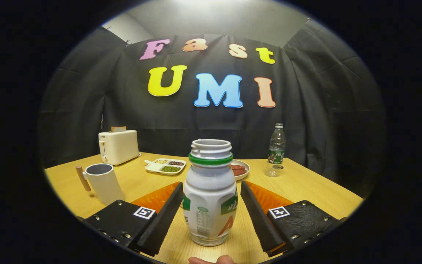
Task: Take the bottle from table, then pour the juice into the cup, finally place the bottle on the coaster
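One gripper [211, 216] straddles the uncapped juice bottle [211, 194], upright on the table [313, 194]; fingers [161, 220] apart, the left near or at its wall, the right clear. Step in hand: taking the bottle. Next move: close squarely, lift, carry left to the white cup [103, 182]. Coaster not identified.

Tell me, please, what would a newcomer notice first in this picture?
First, the white bottle with its green neck ring and no cap, standing upright on the wooden table between the open gripper fingers. To its left stands a white cup with a wooden handle.
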Motion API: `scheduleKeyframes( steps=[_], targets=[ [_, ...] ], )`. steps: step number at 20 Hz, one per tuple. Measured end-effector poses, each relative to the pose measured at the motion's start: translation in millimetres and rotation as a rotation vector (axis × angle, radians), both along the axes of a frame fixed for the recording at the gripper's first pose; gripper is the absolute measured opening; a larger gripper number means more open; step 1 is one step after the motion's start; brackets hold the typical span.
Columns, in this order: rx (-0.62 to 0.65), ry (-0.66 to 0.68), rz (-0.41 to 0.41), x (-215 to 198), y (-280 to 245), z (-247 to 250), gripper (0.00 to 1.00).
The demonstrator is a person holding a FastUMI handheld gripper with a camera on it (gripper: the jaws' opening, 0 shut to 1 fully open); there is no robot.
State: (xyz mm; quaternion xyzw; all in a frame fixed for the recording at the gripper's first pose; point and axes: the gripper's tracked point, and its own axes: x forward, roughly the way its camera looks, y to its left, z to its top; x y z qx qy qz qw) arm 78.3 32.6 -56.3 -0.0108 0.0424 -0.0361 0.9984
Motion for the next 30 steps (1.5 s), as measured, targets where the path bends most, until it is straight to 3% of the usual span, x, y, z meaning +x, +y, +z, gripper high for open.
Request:
scheduleKeyframes(
  steps=[4,5,7,15,22,30],
  targets=[
    [-0.007,0.003,-0.009,8,0,-3,0.93],
    [-0.005,-0.002,-0.005,10,4,-3,0.77],
    [-0.02,0.011,-0.009,10,2,-3,0.72],
    [-0.207,-0.007,0.05,30,28,29,0.72],
    [-0.321,0.016,0.169,47,68,33,0.72],
    [-0.616,0.035,0.249,65,99,34,0.72]
  ],
)
